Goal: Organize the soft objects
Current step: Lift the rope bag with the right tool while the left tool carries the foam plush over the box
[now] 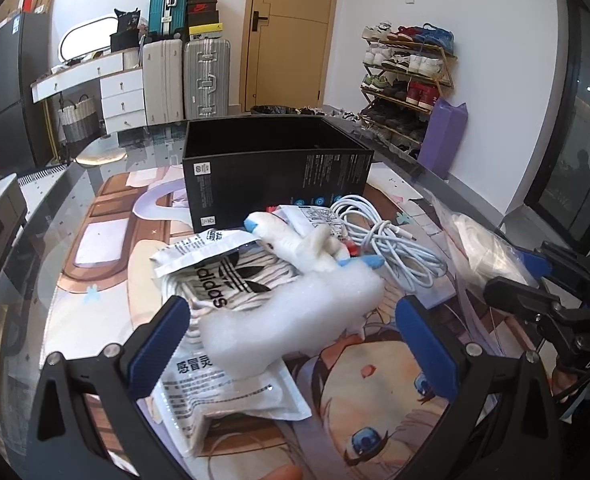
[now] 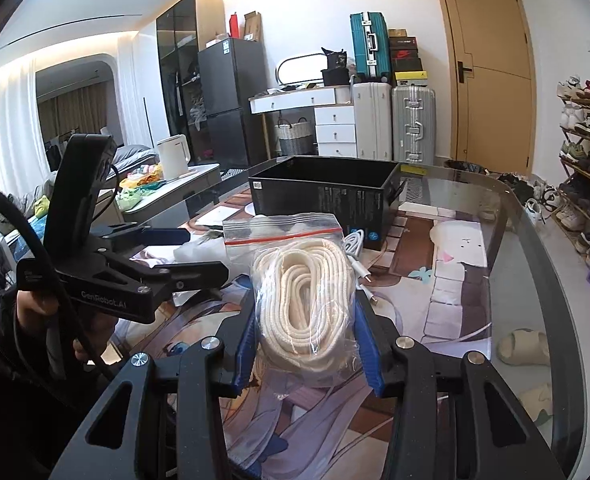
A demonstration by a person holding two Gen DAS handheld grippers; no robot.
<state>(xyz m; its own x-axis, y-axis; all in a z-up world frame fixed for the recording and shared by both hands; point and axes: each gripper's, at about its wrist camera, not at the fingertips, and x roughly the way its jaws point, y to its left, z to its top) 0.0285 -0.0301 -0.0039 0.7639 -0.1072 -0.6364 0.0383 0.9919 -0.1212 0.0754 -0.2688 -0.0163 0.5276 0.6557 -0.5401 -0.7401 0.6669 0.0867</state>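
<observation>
My left gripper (image 1: pixel 295 336) is spread wide and grasps nothing; it hangs over the pile on the surface (image 1: pixel 55 264). Between its blue pads (image 1: pixel 159 344) lie a white Adidas pouch (image 1: pixel 211 272), a white packet with black print (image 1: pixel 231 396) and a wad of white fluff (image 1: pixel 295 312). Just beyond sits a white plush toy with blue tips (image 1: pixel 303 240), touching a coiled white cable (image 1: pixel 391 240). Behind them stands the open black box (image 1: pixel 275 184). To the right, my right gripper (image 2: pixel 303 344) is clenched on a clear zip bag of cream rope (image 2: pixel 303 304), held above the surface in front of the box.
</observation>
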